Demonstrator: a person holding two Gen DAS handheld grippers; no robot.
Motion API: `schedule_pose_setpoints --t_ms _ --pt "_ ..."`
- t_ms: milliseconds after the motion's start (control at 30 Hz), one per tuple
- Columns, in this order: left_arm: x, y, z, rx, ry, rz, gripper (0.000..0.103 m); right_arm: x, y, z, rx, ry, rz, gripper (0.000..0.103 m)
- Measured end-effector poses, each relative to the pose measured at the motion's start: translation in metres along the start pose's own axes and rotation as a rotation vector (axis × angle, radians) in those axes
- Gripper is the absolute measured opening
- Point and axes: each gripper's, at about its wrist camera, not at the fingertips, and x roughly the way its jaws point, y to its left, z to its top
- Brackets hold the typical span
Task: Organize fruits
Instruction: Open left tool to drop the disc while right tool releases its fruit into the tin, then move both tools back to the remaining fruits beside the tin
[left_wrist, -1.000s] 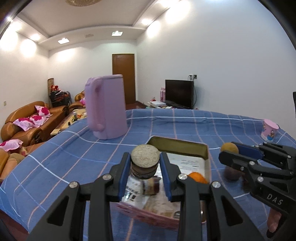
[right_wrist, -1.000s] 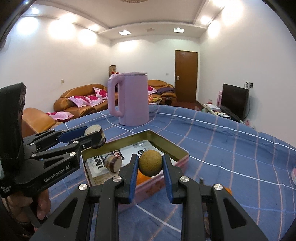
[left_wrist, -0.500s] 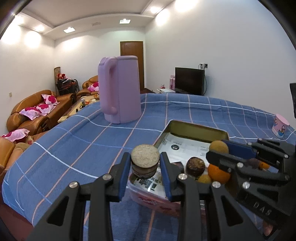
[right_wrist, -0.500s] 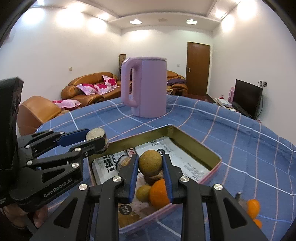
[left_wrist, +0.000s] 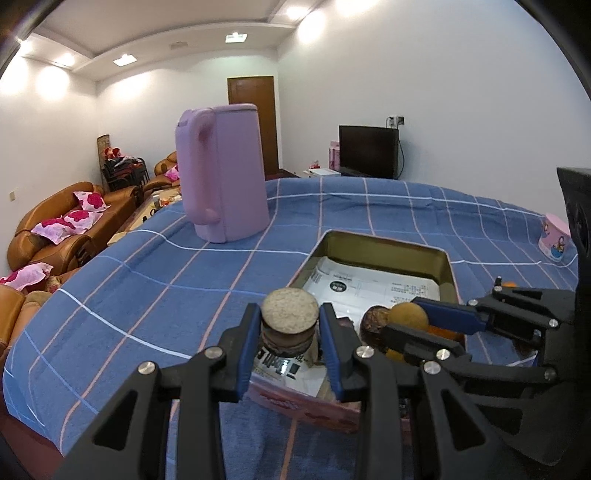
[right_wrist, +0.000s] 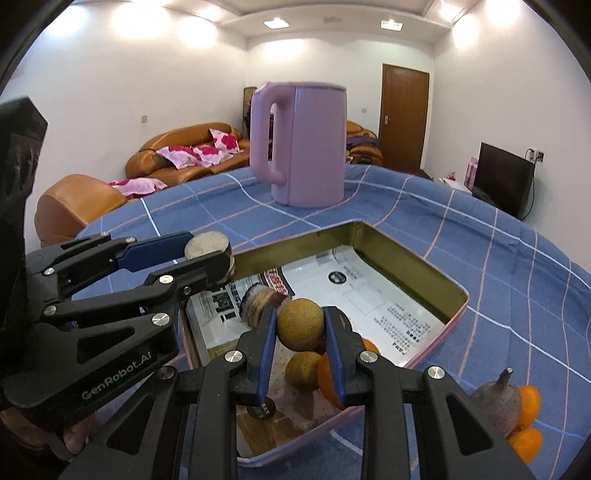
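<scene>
Right gripper (right_wrist: 300, 328) jaws clenching round brown fruit (right_wrist: 300, 325) over tin (right_wrist: 406, 258) – firm, light, rolling easily; left gripper (left_wrist: 290, 332) jaws gripping cut fruit piece (left_wrist: 290, 325) by sides – softer, bruising if squeezed.

Bright ceiling downlights, fisheye edge warping, sharp.

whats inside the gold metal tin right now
Inside the gold metal tin: printed paper lining, an orange, a yellow-green fruit and a brown cut fruit. Gripper fingers cover the rest.

- The right gripper (right_wrist: 300, 334) is hiding most of the orange (right_wrist: 327, 373) lying beneath it.
- Print on the paper (right_wrist: 380, 295) ahead is staying too small to read.
</scene>
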Motion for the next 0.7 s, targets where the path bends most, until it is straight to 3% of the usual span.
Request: schedule_pose_setpoints --t_ms 300,400,467,700 --pt "0.006 0.005 -0.002 -0.018 0.021 0.006 0.036 0.006 0.004 -0.001 -0.022 0.034 0.013 0.028" --pt "0.0 0.007 0.0 -0.041 0.018 -0.006 0.055 0.004 0.004 -0.002 -0.016 0.03 0.021 0.031" --pt "-0.01 0.006 0.001 -0.044 -0.01 0.011 0.068 -0.002 0.003 -0.004 -0.014 0.014 0.016 0.042" --pt "-0.031 -0.015 0.007 -0.039 -0.056 -0.024 0.075 -0.04 -0.017 -0.022 -0.008 -0.02 -0.066 0.043"
